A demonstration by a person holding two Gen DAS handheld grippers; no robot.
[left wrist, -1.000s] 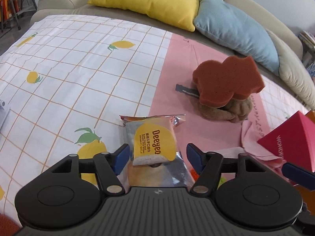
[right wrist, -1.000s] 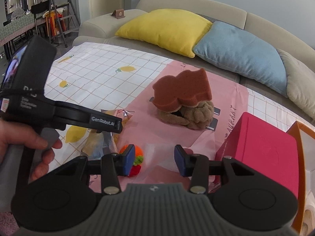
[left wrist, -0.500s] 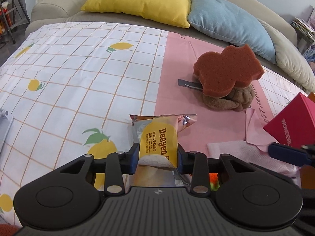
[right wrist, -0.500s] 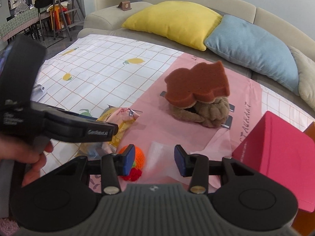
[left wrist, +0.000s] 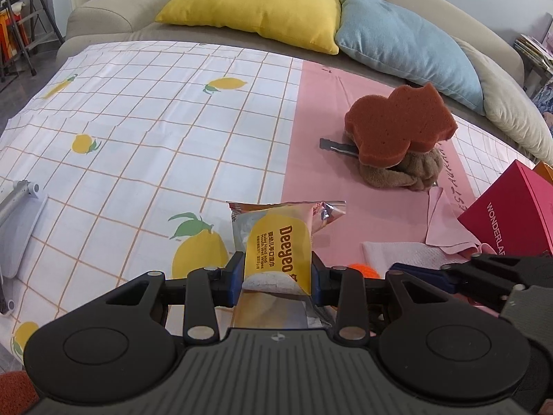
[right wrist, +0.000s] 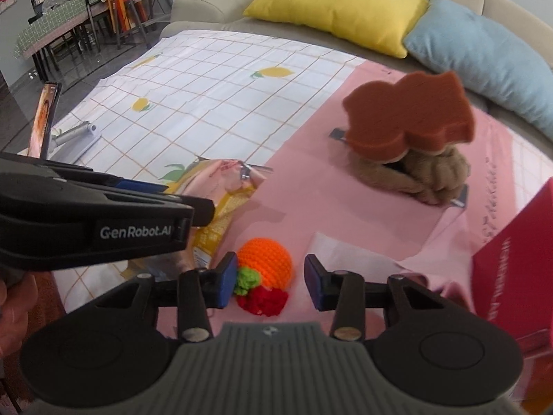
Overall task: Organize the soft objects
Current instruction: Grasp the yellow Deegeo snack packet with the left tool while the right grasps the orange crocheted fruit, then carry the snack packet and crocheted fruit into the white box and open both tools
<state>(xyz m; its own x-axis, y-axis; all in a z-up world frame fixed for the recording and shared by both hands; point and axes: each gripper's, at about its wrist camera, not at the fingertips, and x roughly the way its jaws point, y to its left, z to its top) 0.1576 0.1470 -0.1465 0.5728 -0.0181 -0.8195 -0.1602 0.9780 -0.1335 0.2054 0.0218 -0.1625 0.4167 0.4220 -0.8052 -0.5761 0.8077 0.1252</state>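
Note:
My left gripper point(left wrist: 276, 276) is shut on a yellow Deeyeo wet-wipes pack point(left wrist: 278, 242) and holds it over the lemon-print cloth; the pack also shows in the right wrist view point(right wrist: 221, 207). My right gripper point(right wrist: 268, 282) is open, its pads on either side of an orange crocheted ball point(right wrist: 266, 263) with green and red trim, not touching it. An orange-brown sponge point(left wrist: 397, 128) lies on a brown knotted plush point(left wrist: 404, 173) on the pink mat point(left wrist: 328, 138); both show in the right wrist view point(right wrist: 408, 114).
A magenta box point(left wrist: 511, 218) stands at the right, beside a pink cloth point(left wrist: 446, 221) and a white tissue point(left wrist: 404, 254). Yellow point(left wrist: 255, 3) and blue point(left wrist: 408, 41) pillows line the sofa back. A phone on a stand point(right wrist: 45, 117) is at the left.
My left gripper closed on the wipes pack and lifted it slightly. My right gripper moved forward and down until the crocheted ball sat between its open pads.

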